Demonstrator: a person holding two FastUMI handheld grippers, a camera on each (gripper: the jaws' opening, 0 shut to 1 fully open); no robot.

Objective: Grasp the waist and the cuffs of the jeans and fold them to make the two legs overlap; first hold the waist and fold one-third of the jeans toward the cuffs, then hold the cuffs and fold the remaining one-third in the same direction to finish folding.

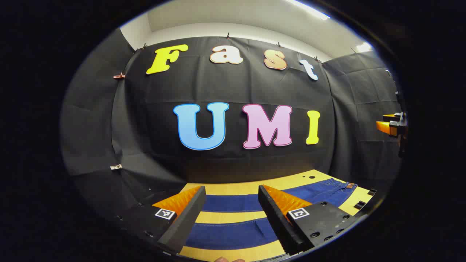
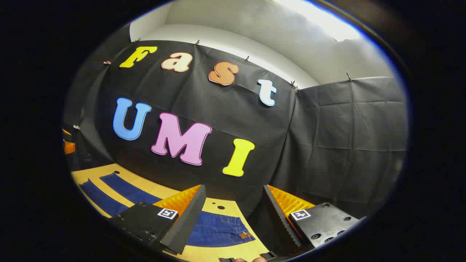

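While the jeans (image 1: 233, 233) lay flat and unfolded on the surface (image 1: 233, 188), both tools, left (image 1: 232, 214) and right (image 2: 233, 214), hovered spread and empty; the first fold awaited grasping waist (image 2: 242, 233) and cuffs.

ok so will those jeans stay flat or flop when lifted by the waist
Probably flop: the jeans are soft denim lying flat on the table, legs apart. They likely drape and drag. Both grippers are open above them.
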